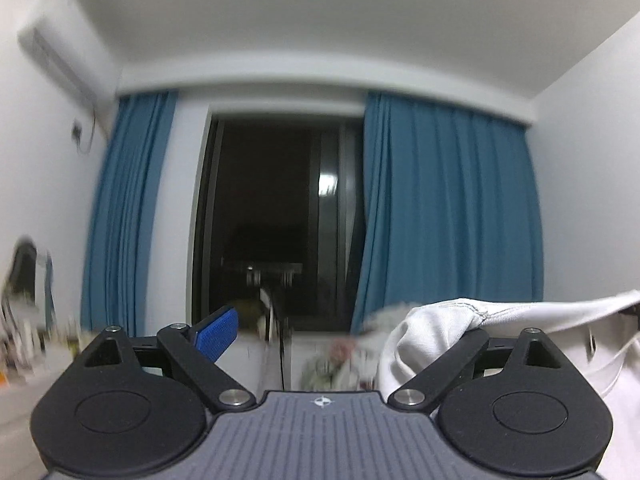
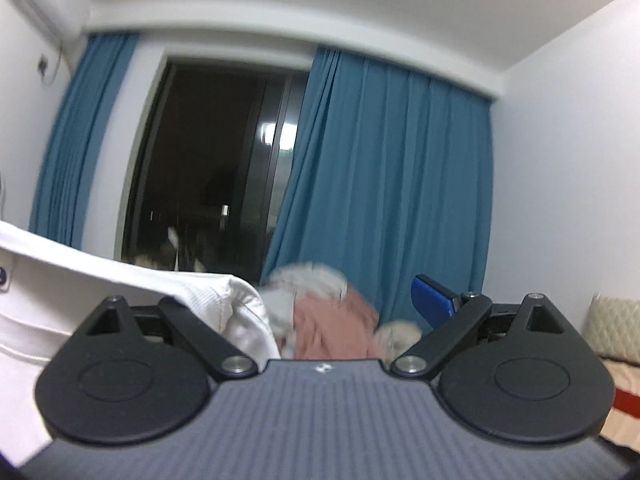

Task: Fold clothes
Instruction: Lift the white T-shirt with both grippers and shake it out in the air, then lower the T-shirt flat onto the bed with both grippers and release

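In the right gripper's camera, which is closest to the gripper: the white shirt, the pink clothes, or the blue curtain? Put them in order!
1. White shirt: nearest, draped over the right gripper's left finger.
2. Pink clothes: just ahead, in the middle, blurred.
3. Blue curtain: farthest, hanging along the back wall beside the dark window.

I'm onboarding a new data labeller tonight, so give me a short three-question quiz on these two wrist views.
1. True or false: the white garment drapes over one finger of the left hand-held gripper.
2. What colour are the curtains: A green, B blue, C red?
3. Fill in: the window shows it is ____ outside.

Key: 1 true. 2 B. 3 dark.
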